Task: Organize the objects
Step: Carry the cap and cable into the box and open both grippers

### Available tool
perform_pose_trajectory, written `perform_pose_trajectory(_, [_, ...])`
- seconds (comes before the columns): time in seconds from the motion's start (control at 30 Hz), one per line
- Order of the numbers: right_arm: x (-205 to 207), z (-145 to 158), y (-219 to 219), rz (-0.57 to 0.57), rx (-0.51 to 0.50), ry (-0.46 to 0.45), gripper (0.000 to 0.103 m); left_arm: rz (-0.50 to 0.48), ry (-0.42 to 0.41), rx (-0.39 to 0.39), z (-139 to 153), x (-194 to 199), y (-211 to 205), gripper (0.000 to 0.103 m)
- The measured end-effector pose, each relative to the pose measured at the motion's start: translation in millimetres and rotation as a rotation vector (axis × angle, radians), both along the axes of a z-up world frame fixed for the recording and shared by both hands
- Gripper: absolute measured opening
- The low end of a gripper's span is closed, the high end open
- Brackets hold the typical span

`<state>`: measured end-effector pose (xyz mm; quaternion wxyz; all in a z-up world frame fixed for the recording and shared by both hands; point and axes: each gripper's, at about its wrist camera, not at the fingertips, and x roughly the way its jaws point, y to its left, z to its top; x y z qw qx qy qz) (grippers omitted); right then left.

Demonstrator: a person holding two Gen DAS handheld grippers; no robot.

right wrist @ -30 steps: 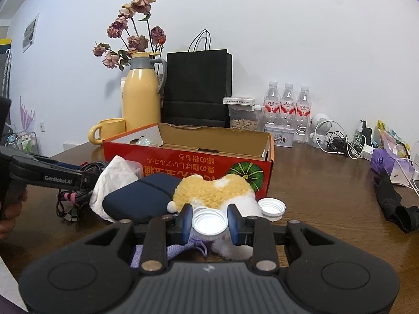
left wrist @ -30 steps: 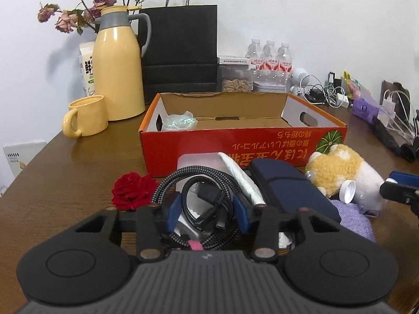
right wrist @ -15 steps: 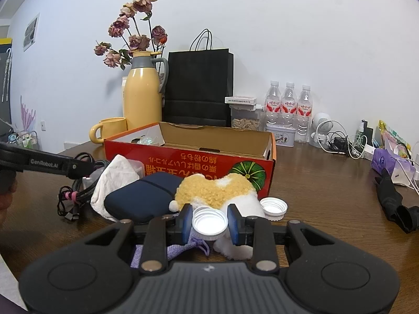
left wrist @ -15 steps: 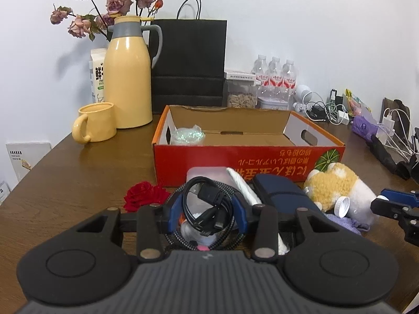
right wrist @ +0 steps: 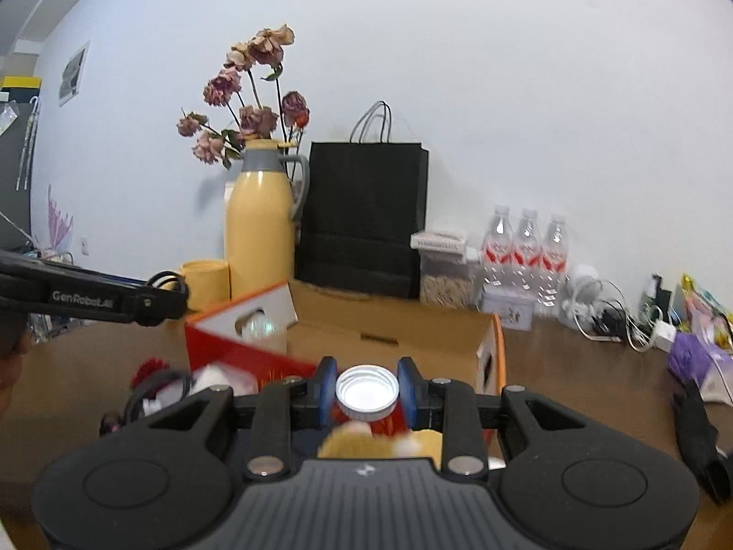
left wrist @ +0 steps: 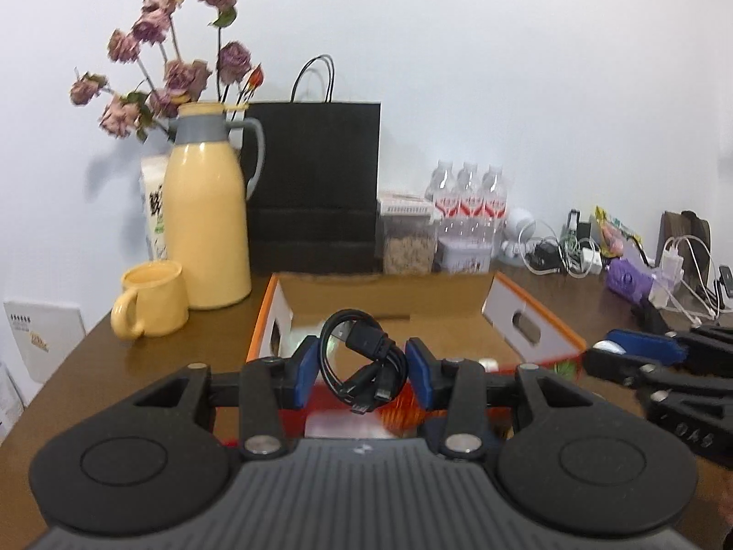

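My left gripper (left wrist: 362, 369) is shut on a coiled black USB cable (left wrist: 364, 366) and holds it in the air over the near wall of the open red cardboard box (left wrist: 536, 316). My right gripper (right wrist: 366, 389) is shut on a white jar lid (right wrist: 366, 389) and holds it above the same box's near edge (right wrist: 256, 357). The right gripper also shows at the right of the left wrist view (left wrist: 641, 357). The left gripper arm shows at the left of the right wrist view (right wrist: 91, 300). A clear wrapped item (right wrist: 259, 327) lies in the box's left corner.
A yellow thermos jug (left wrist: 206, 220) with dried roses, a yellow mug (left wrist: 151, 305) and a black paper bag (left wrist: 316, 188) stand behind the box. Water bottles (left wrist: 469, 201), chargers and cables (left wrist: 559, 252) lie at the back right. A plush toy (right wrist: 380, 444) and a red rose (right wrist: 149, 369) lie in front.
Both grippers have lifted off the table with their loads and moved forward toward the box. The pile of items on the table has dropped below the view.
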<state>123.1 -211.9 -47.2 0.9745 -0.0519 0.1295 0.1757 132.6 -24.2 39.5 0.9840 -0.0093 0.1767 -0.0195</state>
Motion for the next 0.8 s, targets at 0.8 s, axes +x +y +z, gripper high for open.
perform_pose_trajectory(0.8, [188,-6,53,-0.158,-0.029,0.273,0.027,0.166,0.151,-0.048,-10,133,-19,0.041])
